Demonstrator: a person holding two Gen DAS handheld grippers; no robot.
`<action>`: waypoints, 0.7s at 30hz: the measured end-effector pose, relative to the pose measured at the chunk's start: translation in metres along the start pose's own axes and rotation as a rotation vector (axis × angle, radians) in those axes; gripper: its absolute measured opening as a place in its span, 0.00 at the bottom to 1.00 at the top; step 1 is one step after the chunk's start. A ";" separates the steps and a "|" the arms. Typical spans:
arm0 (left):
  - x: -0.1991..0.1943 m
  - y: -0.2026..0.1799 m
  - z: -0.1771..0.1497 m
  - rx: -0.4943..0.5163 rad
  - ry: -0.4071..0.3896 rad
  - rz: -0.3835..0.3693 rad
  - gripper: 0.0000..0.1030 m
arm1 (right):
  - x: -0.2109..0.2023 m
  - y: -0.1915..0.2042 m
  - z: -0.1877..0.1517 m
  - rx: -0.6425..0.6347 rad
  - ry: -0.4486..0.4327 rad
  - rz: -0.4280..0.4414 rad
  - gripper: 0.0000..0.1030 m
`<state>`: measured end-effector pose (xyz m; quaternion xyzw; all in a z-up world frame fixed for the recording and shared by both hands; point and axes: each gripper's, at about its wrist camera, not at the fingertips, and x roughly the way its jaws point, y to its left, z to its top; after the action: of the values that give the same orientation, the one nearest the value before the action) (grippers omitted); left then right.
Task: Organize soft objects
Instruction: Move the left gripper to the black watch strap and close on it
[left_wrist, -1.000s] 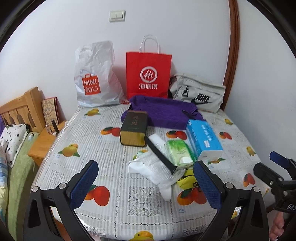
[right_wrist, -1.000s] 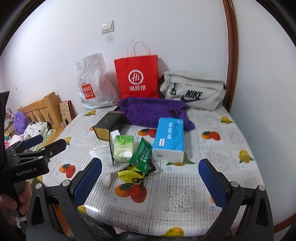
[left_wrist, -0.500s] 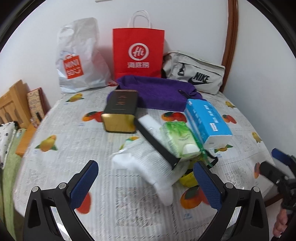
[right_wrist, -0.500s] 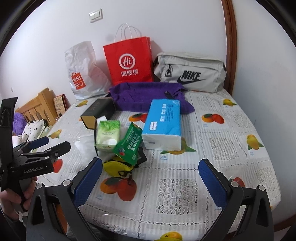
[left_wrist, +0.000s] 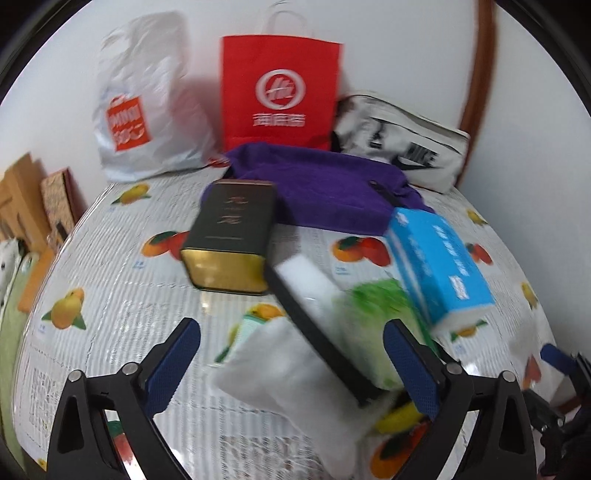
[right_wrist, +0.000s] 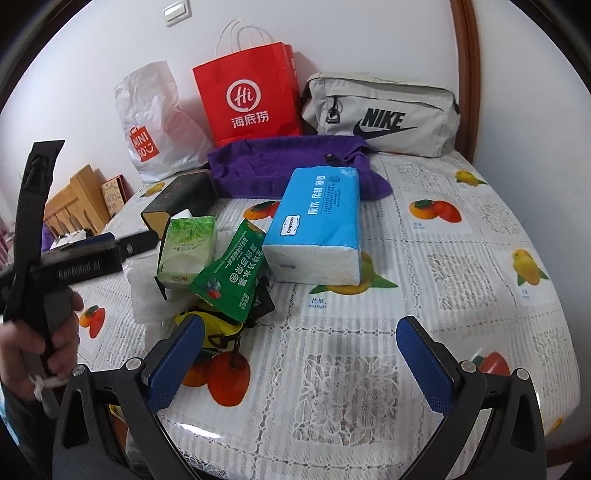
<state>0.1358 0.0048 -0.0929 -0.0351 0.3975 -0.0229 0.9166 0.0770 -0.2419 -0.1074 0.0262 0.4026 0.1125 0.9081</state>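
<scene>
The white soft plastic pack of wipes or cotton (left_wrist: 295, 373) lies on the counter (left_wrist: 122, 295) directly between the fingers of the left gripper (left_wrist: 291, 365), a little in front of them, with a black flat bar (left_wrist: 317, 332) lying across its top. I judge it light, limp and a bit slippery, so it is better to pinch it across its thick middle, away from the bar. The left fingers are wide and are closing a little, but they press on nothing yet. Just beyond its right finger stands the small green tissue pack (left_wrist: 373, 325), and further the blue rectangular tissue pack (left_wrist: 439, 266); both should squash easily. The right gripper (right_wrist: 299, 362) has its fingers wide and empty; the green foil sachet (right_wrist: 232, 273) is ahead of its left finger.
</scene>
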 end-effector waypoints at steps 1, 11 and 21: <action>0.004 0.004 0.001 -0.012 0.011 0.015 0.89 | 0.003 0.001 0.001 -0.009 0.003 0.003 1.00; 0.034 0.012 -0.002 -0.028 0.116 -0.044 0.77 | 0.029 0.016 0.009 -0.051 0.053 0.048 1.00; 0.035 0.028 -0.025 -0.021 0.159 -0.074 0.50 | 0.039 0.030 0.011 -0.081 0.070 0.074 1.00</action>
<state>0.1422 0.0296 -0.1376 -0.0574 0.4678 -0.0554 0.8802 0.1056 -0.2034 -0.1242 0.0002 0.4280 0.1633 0.8889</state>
